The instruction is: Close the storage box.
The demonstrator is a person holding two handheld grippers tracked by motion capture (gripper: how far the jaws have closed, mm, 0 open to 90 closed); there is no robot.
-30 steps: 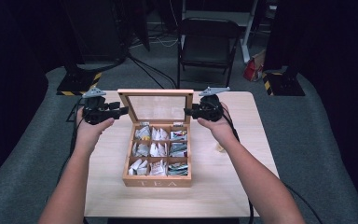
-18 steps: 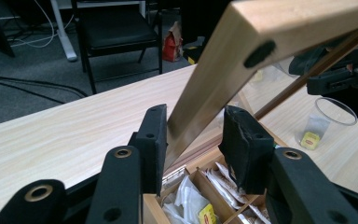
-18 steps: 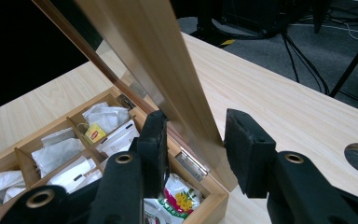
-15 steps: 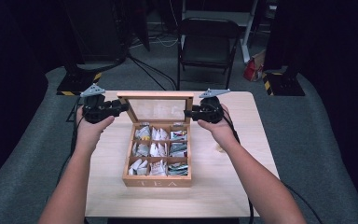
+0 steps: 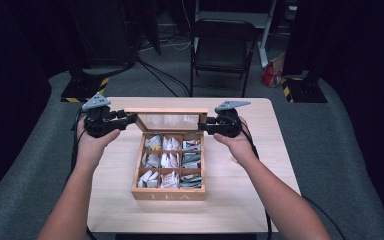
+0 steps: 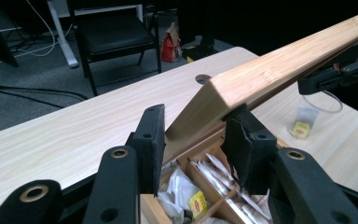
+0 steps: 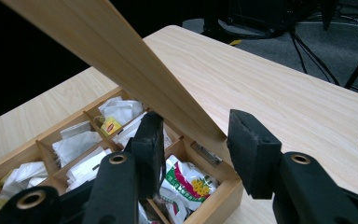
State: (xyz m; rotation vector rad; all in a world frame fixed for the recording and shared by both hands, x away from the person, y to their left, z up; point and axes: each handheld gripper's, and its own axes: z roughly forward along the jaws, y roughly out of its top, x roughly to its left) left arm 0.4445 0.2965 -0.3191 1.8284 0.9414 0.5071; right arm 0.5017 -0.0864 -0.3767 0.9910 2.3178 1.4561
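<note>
A wooden tea box (image 5: pixel 167 192) with several compartments of tea bags (image 5: pixel 170 160) sits mid-table. Its glass-paned lid (image 5: pixel 167 112) is raised and leans over the box. My left gripper (image 5: pixel 130 119) is shut on the lid's left end. In the left gripper view the lid (image 6: pixel 270 74) fills the gap between the pads (image 6: pixel 153 135), though the jaws have just been opening slightly. My right gripper (image 5: pixel 205 125) holds the lid's right end. In the right gripper view the lid (image 7: pixel 121 51) spans its pads (image 7: pixel 251 144), and these jaws have also just been opening a little.
A clear plastic cup (image 6: pixel 314 116) with a tea bag inside stands on the table behind the box. A round hole (image 6: pixel 203 78) is in the tabletop near its far edge. A black chair (image 5: pixel 222 45) and a red bag (image 5: pixel 270 75) are on the floor beyond.
The lid looks shorter in the high view, its top edge lower than a second ago. Both grippers stay at its ends, and the left one has shifted slightly.
</note>
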